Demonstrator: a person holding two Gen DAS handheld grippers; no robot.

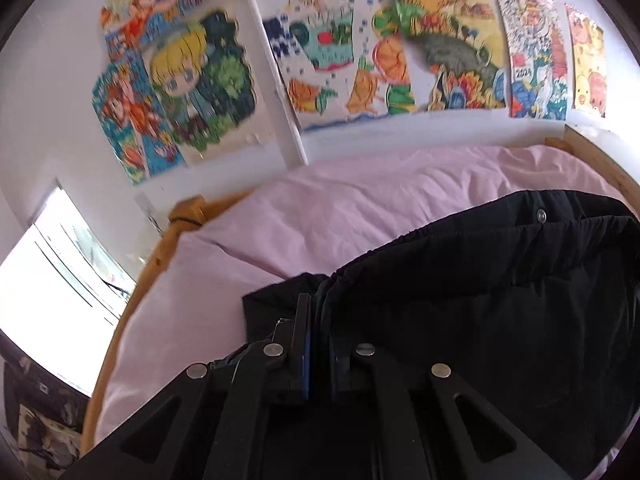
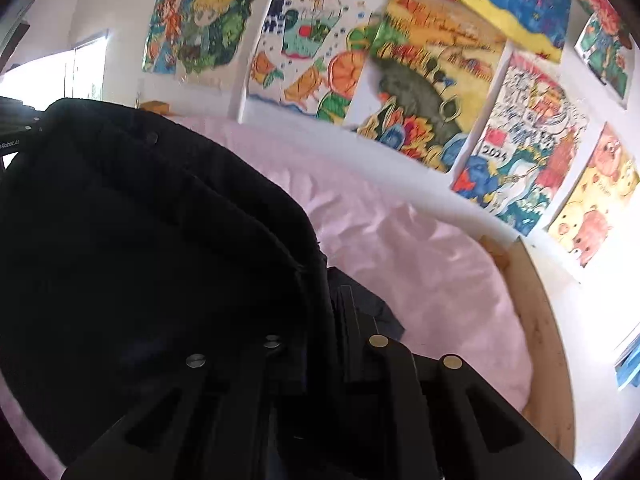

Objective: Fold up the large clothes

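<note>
A large black garment (image 1: 480, 300) with snap buttons hangs over a bed with a pink sheet (image 1: 340, 216). My left gripper (image 1: 319, 312) is shut on the garment's left edge, fabric bunched between its blue-padded fingers. In the right wrist view the same black garment (image 2: 140, 260) fills the left half of the picture. My right gripper (image 2: 334, 304) is shut on its right edge, and the cloth hides the left finger. The garment stretches between the two grippers above the pink sheet (image 2: 420, 260).
A wooden bed frame (image 1: 132, 308) runs along the left, and its other side (image 2: 540, 340) along the right. Colourful drawings (image 1: 360, 48) cover the white wall behind the bed. A bright window (image 1: 52, 280) is at the far left.
</note>
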